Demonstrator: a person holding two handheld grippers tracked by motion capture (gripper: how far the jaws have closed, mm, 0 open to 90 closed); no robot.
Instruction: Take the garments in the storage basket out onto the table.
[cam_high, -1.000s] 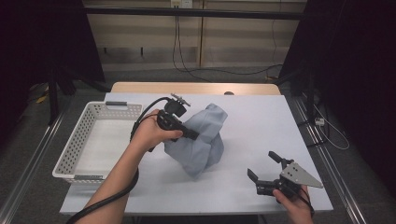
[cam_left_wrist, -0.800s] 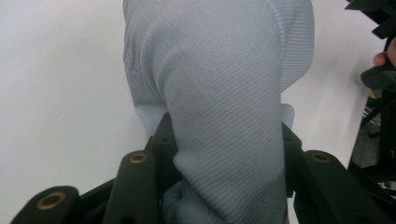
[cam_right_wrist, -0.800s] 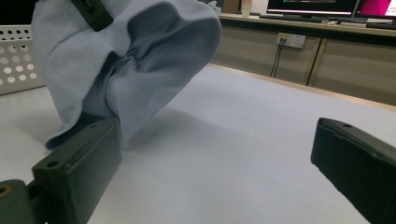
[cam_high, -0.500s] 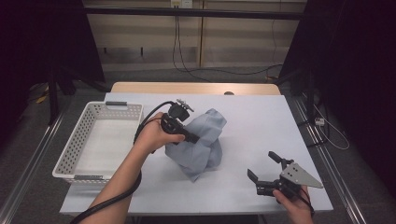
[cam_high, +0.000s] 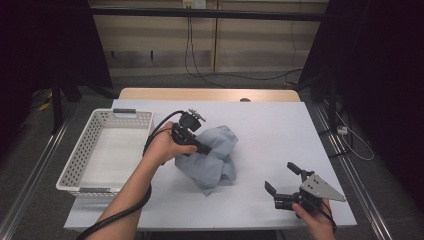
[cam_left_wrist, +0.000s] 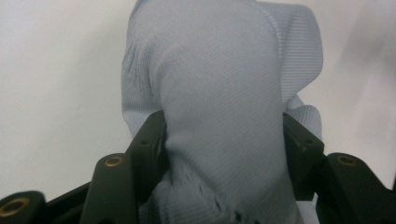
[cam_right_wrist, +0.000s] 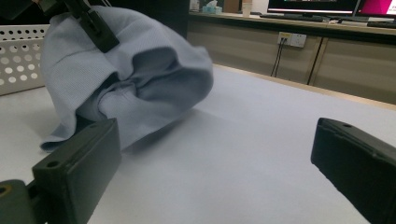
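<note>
The grey cloth (cam_high: 212, 157) sits bunched mid-worktop (cam_high: 270, 130), not yet in the basket (cam_high: 80, 155) at nine o'clock; the left tool (cam_left_wrist: 224, 135), jaws just opening, straddles a fold (grip loosening), while the right tool (cam_high: 285, 182) gapes empty at five o'clock.

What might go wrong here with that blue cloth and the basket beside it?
The left gripper has just been opening its jaws with the light blue cloth between them, so the cloth may slump onto the table short of the white basket. The right gripper waits open, well apart, too far to catch it.
</note>
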